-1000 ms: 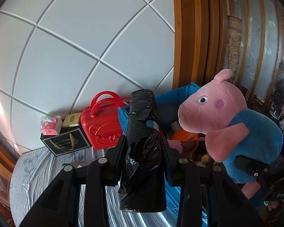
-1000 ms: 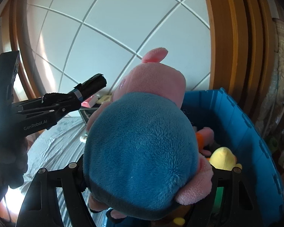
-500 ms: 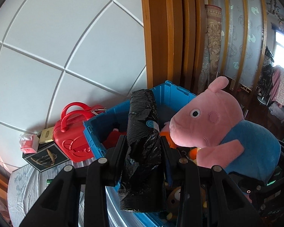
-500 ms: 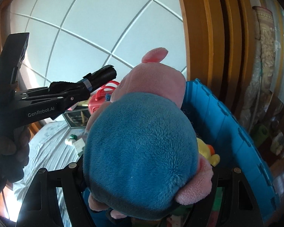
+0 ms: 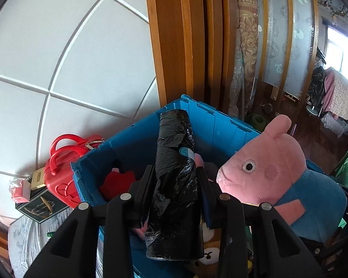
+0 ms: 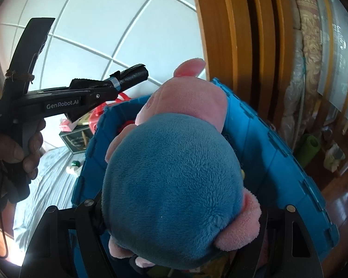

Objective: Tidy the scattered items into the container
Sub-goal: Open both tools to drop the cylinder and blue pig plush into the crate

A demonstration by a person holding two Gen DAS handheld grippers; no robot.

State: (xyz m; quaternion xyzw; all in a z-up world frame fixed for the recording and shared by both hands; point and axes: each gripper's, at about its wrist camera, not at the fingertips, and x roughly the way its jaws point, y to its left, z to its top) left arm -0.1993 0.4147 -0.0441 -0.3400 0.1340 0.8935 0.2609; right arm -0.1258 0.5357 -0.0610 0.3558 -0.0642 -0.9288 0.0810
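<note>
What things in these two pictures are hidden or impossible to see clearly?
- Left wrist view: the blue bin floor is hidden by the black bag roll held in the left gripper.
- Right wrist view: the pig plush fills the right gripper, hiding its fingertips and most of the bin.
- Right wrist view: the small green-capped item on the bed is too small to identify.
</note>
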